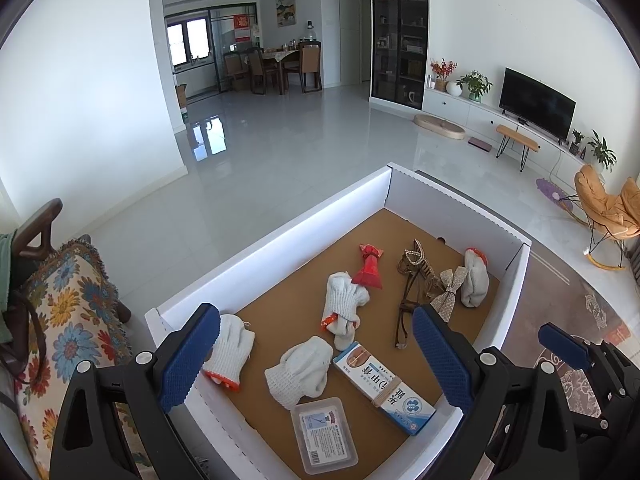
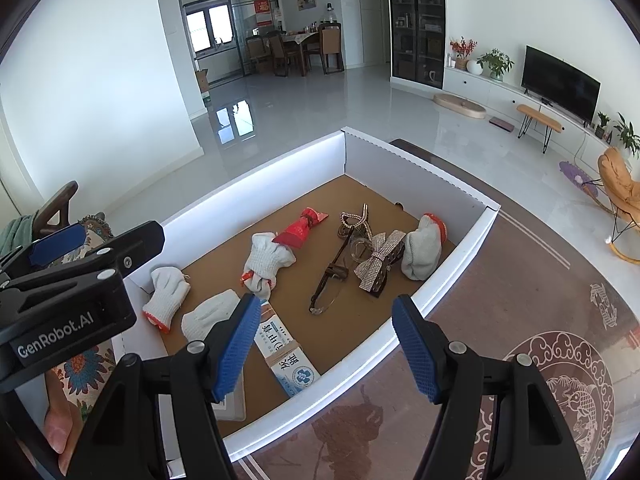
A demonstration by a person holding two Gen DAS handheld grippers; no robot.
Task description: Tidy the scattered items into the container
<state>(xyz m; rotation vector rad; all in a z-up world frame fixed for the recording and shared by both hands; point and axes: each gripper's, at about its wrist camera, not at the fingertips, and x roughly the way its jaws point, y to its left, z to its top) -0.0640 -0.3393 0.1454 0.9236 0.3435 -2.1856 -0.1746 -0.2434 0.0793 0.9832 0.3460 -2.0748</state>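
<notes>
White box [image 1: 280, 232] mid-frame already holds gloves [image 1: 344, 304], glasses [image 1: 404, 312], bow [image 1: 448, 292], packets. Nothing seen left outside. Left gripper [image 1: 316, 364], right gripper [image 2: 328, 344]: jaws apart, empty. Looks nearly done.

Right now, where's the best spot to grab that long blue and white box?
Probably across the middle of the long box, coming straight down from above. It lies flat on the tray's brown floor, so only its narrow long sides are free for the fingers, and a glove crowds one end.

Gloves [image 1: 344, 304], eyeglasses [image 1: 404, 320] lie in box [image 1: 280, 232]
</notes>
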